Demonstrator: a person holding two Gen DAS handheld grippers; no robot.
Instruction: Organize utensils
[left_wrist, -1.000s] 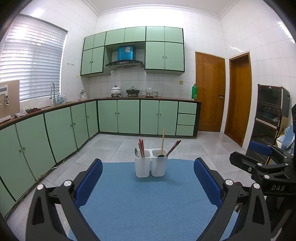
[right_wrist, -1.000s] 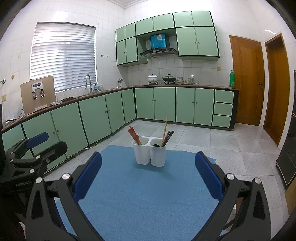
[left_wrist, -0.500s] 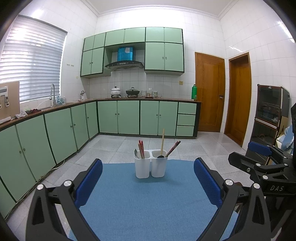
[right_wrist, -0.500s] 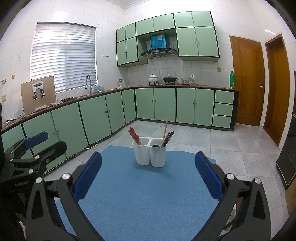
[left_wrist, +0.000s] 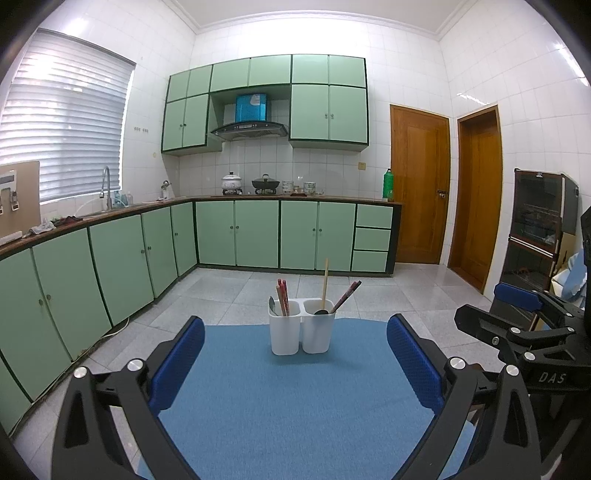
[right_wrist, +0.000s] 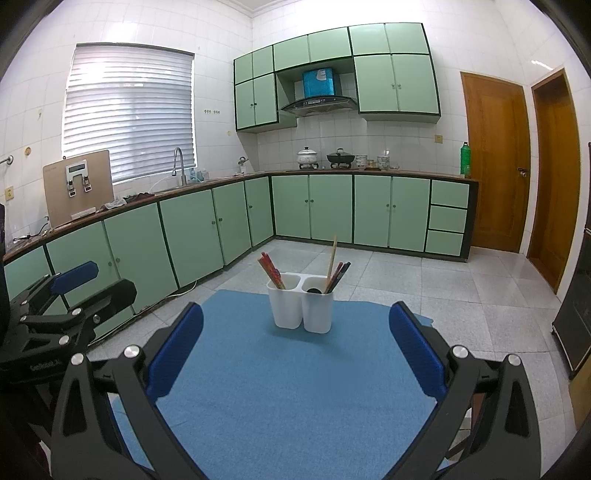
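A green-cabinet kitchen surrounds the blue mat (left_wrist: 288, 398). Only the left wrist view shows the dark glass cabinet (left_wrist: 541, 221). Nothing has shifted since a second ago. Left gripper (left_wrist: 295, 362) and right gripper (right_wrist: 295, 354) gape empty. Near the mat's far edge, the white two-compartment holder (left_wrist: 302, 332) keeps red chopsticks (left_wrist: 282, 301) left, wooden-handled ladle (left_wrist: 324, 288) right.

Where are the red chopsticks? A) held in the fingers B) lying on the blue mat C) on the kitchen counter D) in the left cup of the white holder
D: the red chopsticks stand in the left cup of the white holder, beside a metal spoon.
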